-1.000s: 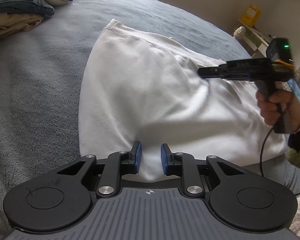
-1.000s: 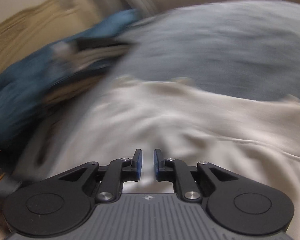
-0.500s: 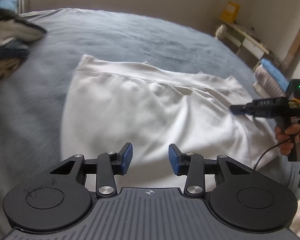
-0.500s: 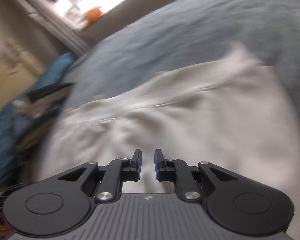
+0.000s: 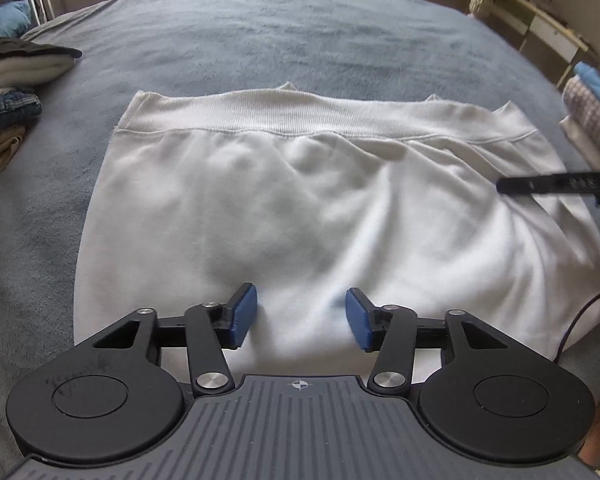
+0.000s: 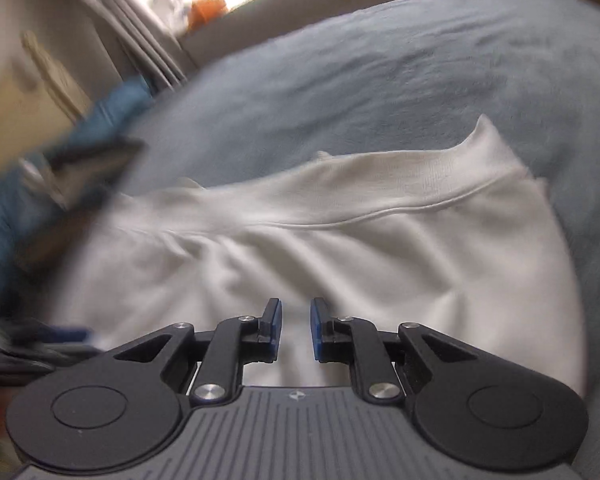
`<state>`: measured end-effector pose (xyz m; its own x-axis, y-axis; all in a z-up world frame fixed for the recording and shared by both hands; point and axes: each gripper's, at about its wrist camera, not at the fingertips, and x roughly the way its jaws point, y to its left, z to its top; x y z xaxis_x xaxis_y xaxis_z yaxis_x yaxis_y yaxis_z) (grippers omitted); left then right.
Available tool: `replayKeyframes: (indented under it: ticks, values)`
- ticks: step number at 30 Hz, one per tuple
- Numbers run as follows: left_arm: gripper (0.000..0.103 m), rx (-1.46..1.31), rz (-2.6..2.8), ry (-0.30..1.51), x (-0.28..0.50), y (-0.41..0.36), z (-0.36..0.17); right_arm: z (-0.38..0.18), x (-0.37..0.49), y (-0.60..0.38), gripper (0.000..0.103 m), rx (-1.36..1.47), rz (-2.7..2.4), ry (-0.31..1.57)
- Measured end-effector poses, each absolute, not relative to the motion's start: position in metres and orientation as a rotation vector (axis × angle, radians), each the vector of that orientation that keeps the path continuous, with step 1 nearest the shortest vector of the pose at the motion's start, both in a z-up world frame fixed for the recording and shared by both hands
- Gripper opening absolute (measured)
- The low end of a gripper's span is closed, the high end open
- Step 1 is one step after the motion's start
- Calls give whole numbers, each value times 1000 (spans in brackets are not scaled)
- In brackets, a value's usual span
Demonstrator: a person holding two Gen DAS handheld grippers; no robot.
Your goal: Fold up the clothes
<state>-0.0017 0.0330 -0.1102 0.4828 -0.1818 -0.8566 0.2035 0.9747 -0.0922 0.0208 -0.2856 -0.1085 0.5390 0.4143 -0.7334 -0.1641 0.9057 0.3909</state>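
White sweatshirt (image 5: 300,208) lies spread flat on the grey-blue bed (image 5: 300,40), ribbed hem at the far edge. Only the left view shows the right hand-held gripper (image 5: 512,186) side-on over the garment's right part, plus two clothes stacks: left (image 5: 8,92) and right (image 5: 592,116). Left hand-held gripper (image 5: 300,316) gapes wide, empty; the right one's blue pads (image 6: 317,328) sit narrowly apart, empty.

A grey-blue blanket (image 5: 300,40) covers the bed. At its far left edge lies a pile of folded laundry (image 5: 8,92), dark and white on top, denim and beige below. A blue pillow (image 5: 4,24) sits beyond it. At the far right stand white shelves (image 5: 540,28) and stacked checked and blue cloths (image 5: 592,108).
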Motion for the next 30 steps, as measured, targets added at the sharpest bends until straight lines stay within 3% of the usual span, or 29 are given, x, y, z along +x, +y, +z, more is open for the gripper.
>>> replayKeyframes:
  ticks: [8, 13, 16, 30]
  values:
    - [60, 71, -201, 1068, 1, 20, -112, -97, 35, -333, 13, 349, 120, 857]
    - [62, 78, -196, 1073, 1, 18, -114, -107, 13, -317, 19, 414, 292, 960]
    - [62, 84, -196, 1075, 1, 17, -114, -115, 4, -315, 17, 469, 363, 1003]
    - [63, 109, -169, 1078, 1, 10, -114, -97, -8, -382, 20, 528, 29, 811]
